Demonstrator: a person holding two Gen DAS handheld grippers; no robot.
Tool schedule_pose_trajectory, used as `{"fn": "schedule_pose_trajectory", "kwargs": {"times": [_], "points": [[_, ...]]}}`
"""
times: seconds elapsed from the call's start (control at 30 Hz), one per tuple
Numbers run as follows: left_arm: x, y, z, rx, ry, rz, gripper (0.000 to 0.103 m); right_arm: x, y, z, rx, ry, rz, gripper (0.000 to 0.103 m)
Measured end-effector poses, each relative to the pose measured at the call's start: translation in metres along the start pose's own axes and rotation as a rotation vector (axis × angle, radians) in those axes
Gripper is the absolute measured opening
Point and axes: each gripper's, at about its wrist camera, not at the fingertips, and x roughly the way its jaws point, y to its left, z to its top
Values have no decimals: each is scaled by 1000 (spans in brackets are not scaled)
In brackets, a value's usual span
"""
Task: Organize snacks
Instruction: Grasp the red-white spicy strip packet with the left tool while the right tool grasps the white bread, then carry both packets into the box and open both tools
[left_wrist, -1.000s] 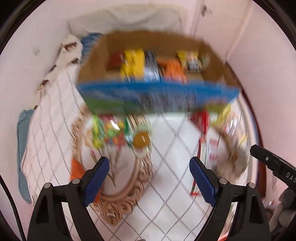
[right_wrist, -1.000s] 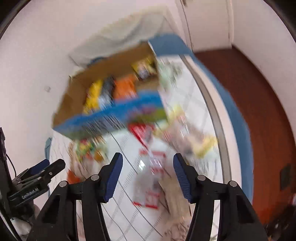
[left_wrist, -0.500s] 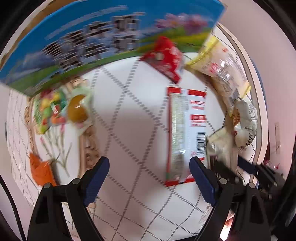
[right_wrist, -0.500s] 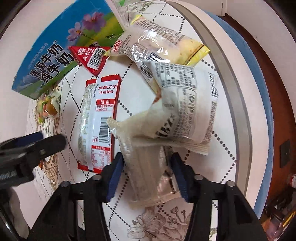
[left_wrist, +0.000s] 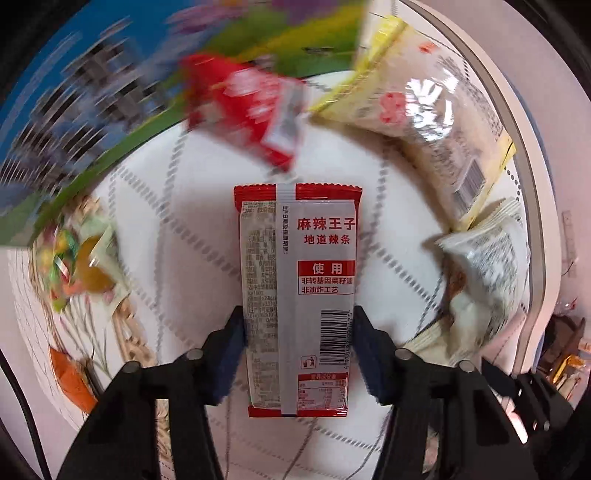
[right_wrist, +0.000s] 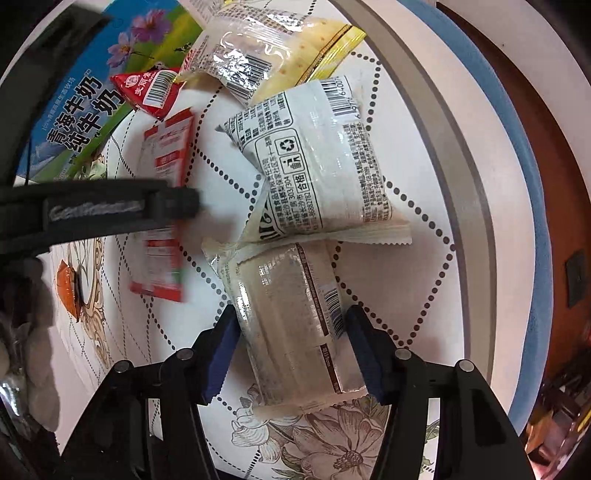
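Two packets are now between tool pads where a second ago both tools were high above the heap with nothing in them. The red-and-white spicy strip packet (left_wrist: 297, 299) lies flat on the quilted white surface (left_wrist: 207, 206), just in front of the blue milk carton box (right_wrist: 79, 99), and the left tool (left_wrist: 298, 350) has just been closing: its blue pads, wide apart half a second ago, now press on the packet's two long edges near the barcode end. Beside it, farther from the box, the clear beige snack packet (right_wrist: 291, 325) sits between the right tool's (right_wrist: 291, 345) pads; those jaws have just been opening a little, the left pad touches the wrapper, and whether the right pad still presses I cannot tell. A white wrapped bun (right_wrist: 314, 162) overlaps that packet's far end, with a yellow-edged packet (right_wrist: 273, 48) and a small red sachet (right_wrist: 151, 92) against the box. Both hands have come down, so I judge both pickups are under way; lifting toward the box comes next.
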Motion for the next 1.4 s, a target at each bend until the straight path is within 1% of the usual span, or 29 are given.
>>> {"fn": "schedule_pose_trajectory", "kwargs": {"times": [0.2,0.27,0.33,0.43,0.5,0.53,0.63,0.67,0.73,0.77,0.83,0.93,1.03,1.17,1.27,1.33,1.4], "points": [[5,43,-46,-100,33,-46,52,-2,16,-2,-33,-29,-42,61],[10,57,-58,-146,58,-74,52,0,25,-1,-43,-18,-25,61],[16,69,-70,-200,86,-130,52,1,36,0,-53,7,18,61],[24,78,-73,-242,108,-202,54,3,51,0,-96,49,55,61],[26,78,-71,-236,108,-210,54,9,66,-1,-130,64,37,63],[27,80,-72,-235,106,-212,54,12,71,-1,-145,71,13,63],[26,78,-72,-241,91,-211,54,16,78,2,-147,90,-1,66],[29,85,-91,-245,82,-208,54,17,80,2,-154,96,-7,66],[26,84,-97,-245,65,-196,52,20,82,2,-179,104,-21,65],[21,83,-105,-243,56,-192,49,22,84,1,-193,98,-34,64],[19,81,-113,-234,47,-199,47,25,85,-3,-200,88,-46,62],[3,82,-117,-226,29,-215,45,20,92,-6,-195,62,-51,61],[-14,84,-118,-223,-1,-227,45,11,90,-6,-171,49,-22,61],[-45,93,-117,-233,-46,-269,45,-11,92,0,-138,24,46,61],[-71,104,-110,-254,-86,-319,45,-34,97,9,-134,-10,104,61],[-95,113,-103,-265,-127,-343,45,-52,102,18,-130,-42,140,61],[-120,121,-93,-265,-174,-347,45,-71,108,32,-131,-76,174,61]]}}
